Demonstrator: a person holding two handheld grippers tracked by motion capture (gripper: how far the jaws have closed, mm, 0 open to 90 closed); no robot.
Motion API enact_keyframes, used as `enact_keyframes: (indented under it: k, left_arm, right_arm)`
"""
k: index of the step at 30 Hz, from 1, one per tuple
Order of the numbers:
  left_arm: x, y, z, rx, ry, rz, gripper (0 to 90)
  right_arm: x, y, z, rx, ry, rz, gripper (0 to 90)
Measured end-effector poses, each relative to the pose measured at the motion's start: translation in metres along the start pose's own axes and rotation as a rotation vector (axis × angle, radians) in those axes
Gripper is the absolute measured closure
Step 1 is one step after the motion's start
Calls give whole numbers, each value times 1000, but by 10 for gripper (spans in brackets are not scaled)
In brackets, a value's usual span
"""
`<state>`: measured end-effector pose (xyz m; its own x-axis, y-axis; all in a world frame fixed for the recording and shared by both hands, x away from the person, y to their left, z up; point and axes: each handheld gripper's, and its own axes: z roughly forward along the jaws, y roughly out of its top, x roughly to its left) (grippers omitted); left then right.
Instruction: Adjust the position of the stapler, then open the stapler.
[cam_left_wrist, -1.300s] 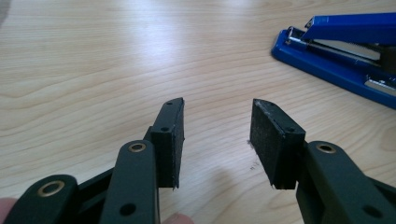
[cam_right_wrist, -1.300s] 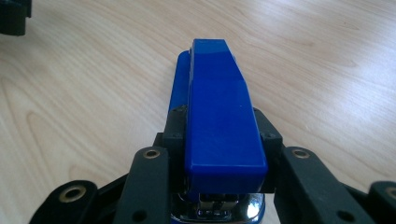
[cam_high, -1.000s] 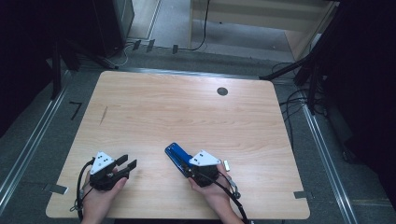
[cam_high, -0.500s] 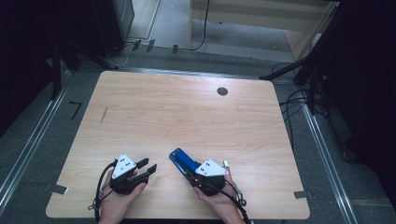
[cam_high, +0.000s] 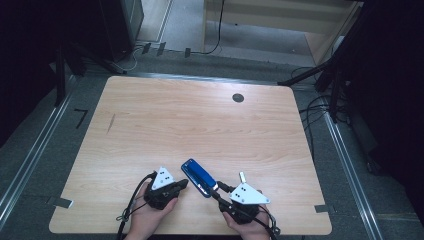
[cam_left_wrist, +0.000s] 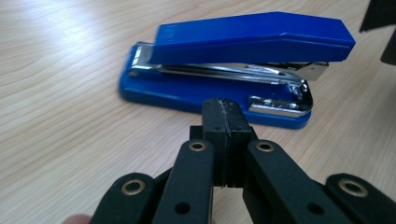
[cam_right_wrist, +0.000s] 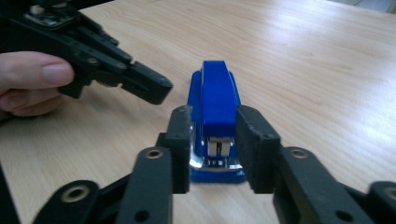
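A blue stapler (cam_high: 198, 177) lies flat on the wooden table (cam_high: 200, 120) near its front edge. My right gripper (cam_high: 216, 189) comes at it from the lower right. In the right gripper view its jaws, which have just been closing, flank the stapler (cam_right_wrist: 215, 100) at its near end, and the pads (cam_right_wrist: 181, 140) touch the base on both sides. My left gripper (cam_high: 184, 184) sits just left of the stapler. Its jaws have just closed with nothing between them, and the joined tips (cam_left_wrist: 227, 116) point at the stapler's (cam_left_wrist: 243, 42) long side.
A small dark round spot (cam_high: 238, 98) marks the table at the far right. Bare wood stretches ahead of both hands. Cables and dark stands lie on the floor beyond the far edge. In the right gripper view the left gripper (cam_right_wrist: 154, 91) and its hand (cam_right_wrist: 32, 74) sit close on the left.
The left gripper has slid right across the table to the stapler and shut its jaws. The right gripper has drawn back toward the front right, and the stapler has shifted slightly with it.
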<state>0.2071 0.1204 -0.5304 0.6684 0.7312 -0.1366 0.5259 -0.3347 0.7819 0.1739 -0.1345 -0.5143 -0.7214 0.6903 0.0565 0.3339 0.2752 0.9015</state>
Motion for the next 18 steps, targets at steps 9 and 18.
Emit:
enact_keyframes:
  k: [9,18]
  left_arm:
    - [-4,6,15,22,-17,19,900]
    - [-4,8,17,41,-13,3,900]
  right_arm:
    - [-7,-13,6,57,-6,84,856]
    - [-7,-13,12,95,-15,102,835]
